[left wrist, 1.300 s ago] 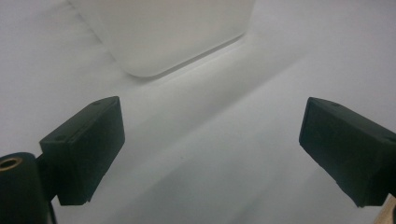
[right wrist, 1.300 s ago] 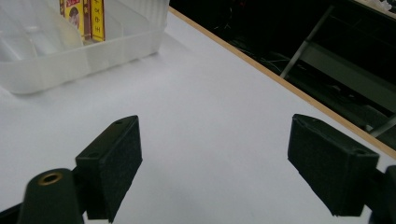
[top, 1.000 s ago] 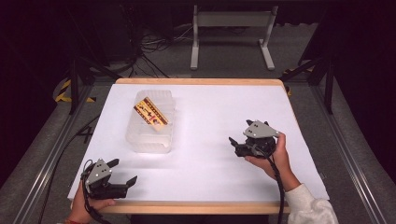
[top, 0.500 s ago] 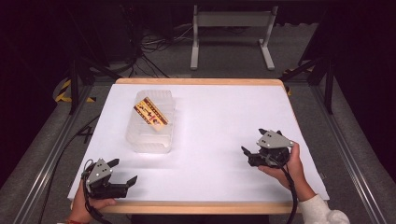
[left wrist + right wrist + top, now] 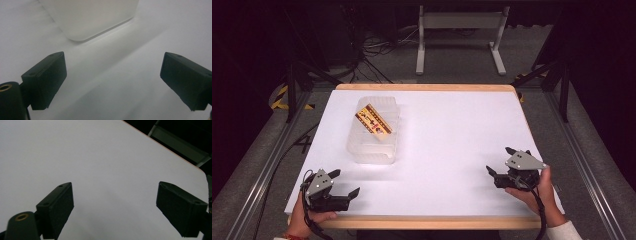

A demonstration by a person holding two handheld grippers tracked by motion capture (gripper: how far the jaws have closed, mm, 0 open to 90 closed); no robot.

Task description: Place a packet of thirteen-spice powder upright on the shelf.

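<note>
1. On the white worktop (image 5: 452, 145), toward its far left, lies a clear plastic container (image 5: 373, 131) with a ribbed top and a brown-and-yellow labelled packet (image 5: 373, 120) showing through it; nothing touches it.
2. Near the front left corner, the left hand-held gripper (image 5: 346, 184) rests low at the worktop edge in the person's left hand (image 5: 309, 217). Its jaws are spread wide with nothing between them. They aim toward the container, whose rounded near corner (image 5: 82, 25) shows just ahead in the left gripper view, so this looks like the side placed to reach for it.
3. At the front right, the right hand-held gripper (image 5: 499, 162) is held in the right hand (image 5: 537, 192), well apart from the container. Its jaws are likewise spread and empty, and the right gripper view looks across bare worktop to the wooden edge (image 5: 162, 146).
4. Judging by this layout, both tools sit at ready positions near the person, the container not yet grasped. The wide jaws suit a broad box, though its smooth walls may slip.
</note>
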